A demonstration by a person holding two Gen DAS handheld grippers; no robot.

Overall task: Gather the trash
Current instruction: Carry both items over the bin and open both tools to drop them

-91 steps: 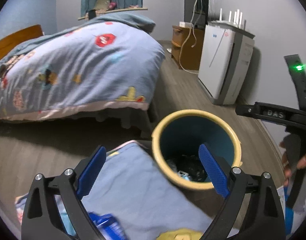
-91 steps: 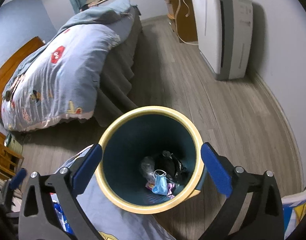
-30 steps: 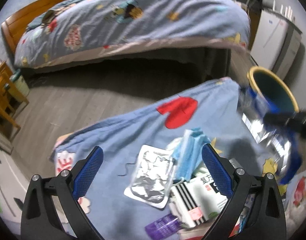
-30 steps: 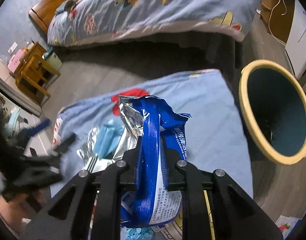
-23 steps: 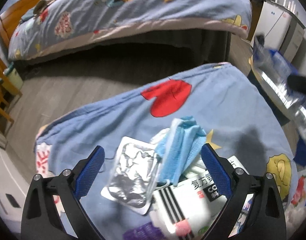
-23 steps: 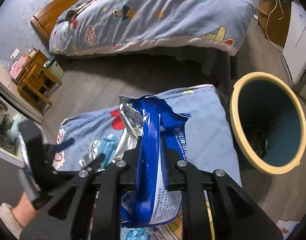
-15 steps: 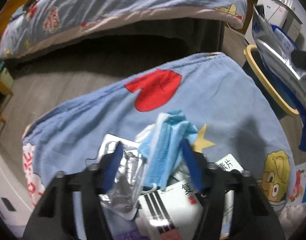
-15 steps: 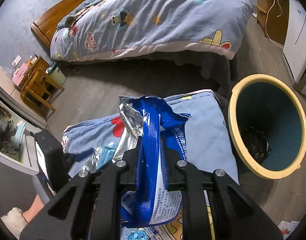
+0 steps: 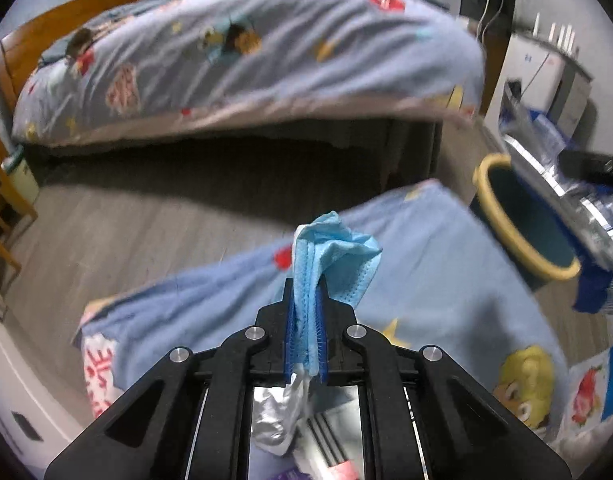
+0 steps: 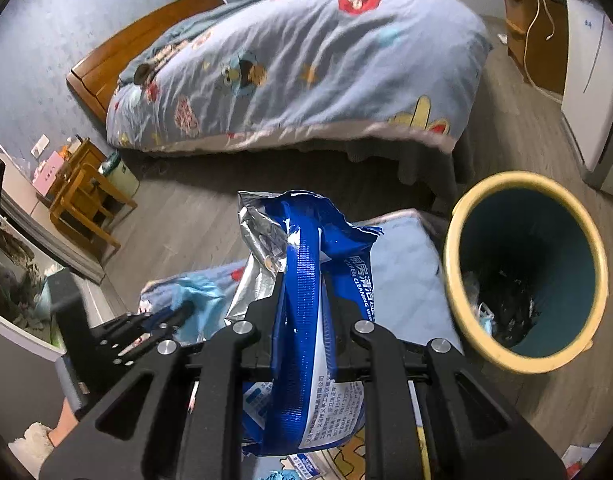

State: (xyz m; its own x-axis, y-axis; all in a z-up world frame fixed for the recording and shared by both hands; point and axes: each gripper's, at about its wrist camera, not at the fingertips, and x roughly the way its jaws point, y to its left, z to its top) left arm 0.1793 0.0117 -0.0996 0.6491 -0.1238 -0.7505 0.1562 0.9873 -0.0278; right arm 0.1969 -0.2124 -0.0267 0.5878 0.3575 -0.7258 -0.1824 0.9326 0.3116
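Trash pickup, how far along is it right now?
Done: some litter already lies in the bin. In hand: the left gripper pinches a blue face mask, the right gripper a blue wipes packet. Left: both need dropping in, and foil wrappers remain on the blanket.

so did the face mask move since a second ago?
Yes. The face mask is up off the blanket, pinched in the left gripper; before, it lay among the litter.

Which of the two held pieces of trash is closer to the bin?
The blue foil wrapper in the right gripper, beside the bin; the face mask is farther left.
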